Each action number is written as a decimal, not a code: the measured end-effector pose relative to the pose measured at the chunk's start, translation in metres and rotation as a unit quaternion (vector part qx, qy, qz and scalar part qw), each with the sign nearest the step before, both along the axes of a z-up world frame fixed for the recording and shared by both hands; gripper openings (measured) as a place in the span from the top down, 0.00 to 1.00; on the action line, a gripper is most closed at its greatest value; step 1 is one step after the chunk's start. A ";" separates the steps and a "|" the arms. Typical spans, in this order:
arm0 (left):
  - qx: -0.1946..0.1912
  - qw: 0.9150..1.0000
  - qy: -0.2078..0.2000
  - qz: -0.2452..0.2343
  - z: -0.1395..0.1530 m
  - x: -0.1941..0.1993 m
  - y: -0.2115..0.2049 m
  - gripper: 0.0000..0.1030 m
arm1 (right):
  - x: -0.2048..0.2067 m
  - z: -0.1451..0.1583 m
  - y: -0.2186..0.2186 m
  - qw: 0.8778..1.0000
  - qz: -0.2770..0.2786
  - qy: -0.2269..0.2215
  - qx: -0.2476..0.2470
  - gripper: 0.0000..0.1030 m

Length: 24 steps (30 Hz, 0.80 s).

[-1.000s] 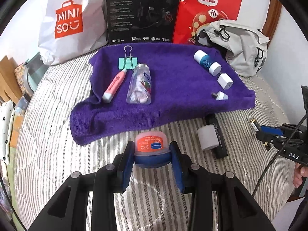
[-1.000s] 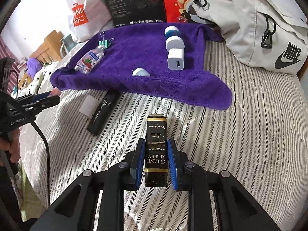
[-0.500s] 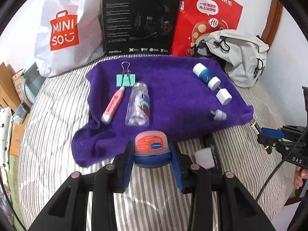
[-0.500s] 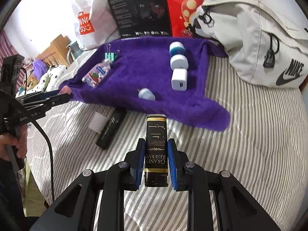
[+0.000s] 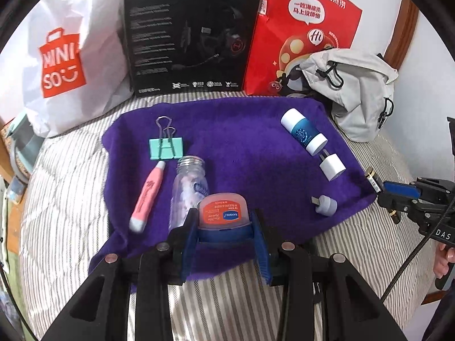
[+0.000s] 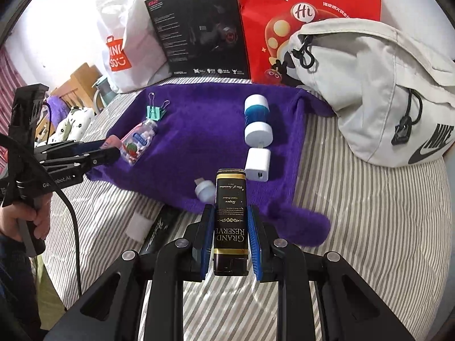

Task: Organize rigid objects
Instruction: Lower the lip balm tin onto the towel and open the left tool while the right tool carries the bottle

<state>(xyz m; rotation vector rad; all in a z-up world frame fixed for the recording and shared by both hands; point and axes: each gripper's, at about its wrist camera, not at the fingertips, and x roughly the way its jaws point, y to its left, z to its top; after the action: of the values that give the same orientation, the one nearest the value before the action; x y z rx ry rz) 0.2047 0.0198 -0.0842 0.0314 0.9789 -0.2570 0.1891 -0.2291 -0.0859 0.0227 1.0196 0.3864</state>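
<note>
While pink pen (image 5: 148,196) shows leftward, Nike bag (image 6: 384,85) shows rightward.

clear bottle (image 5: 187,190): lower end hidden behind the left gripper's finger
black tube (image 6: 160,228): near end behind the right gripper
MINISO bag (image 6: 125,39): logo partly turned away

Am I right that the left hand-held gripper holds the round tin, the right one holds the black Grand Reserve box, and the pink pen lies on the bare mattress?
Not quite: the left wrist view shows the pen lying on the purple towel. The rest is right.
</note>
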 end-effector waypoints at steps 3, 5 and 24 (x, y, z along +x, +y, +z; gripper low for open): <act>0.003 1.000 0.009 -0.005 -0.008 0.010 -0.005 0.66 | 0.007 -0.001 -0.001 1.000 -0.003 0.000 -0.001 0.77; 0.005 1.000 0.014 -0.009 -0.014 0.015 -0.009 0.66 | 0.011 0.000 -0.002 1.000 -0.009 -0.004 0.000 0.77; 0.070 0.995 0.041 -0.052 -0.044 0.038 -0.045 0.66 | 0.031 -0.014 -0.017 1.000 -0.023 0.008 0.011 0.77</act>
<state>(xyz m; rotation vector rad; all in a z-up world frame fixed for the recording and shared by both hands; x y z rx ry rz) 0.2429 -0.0256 -0.1281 0.2009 1.0777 -0.2871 0.2198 -0.2458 -0.0996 0.0695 1.0297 0.3569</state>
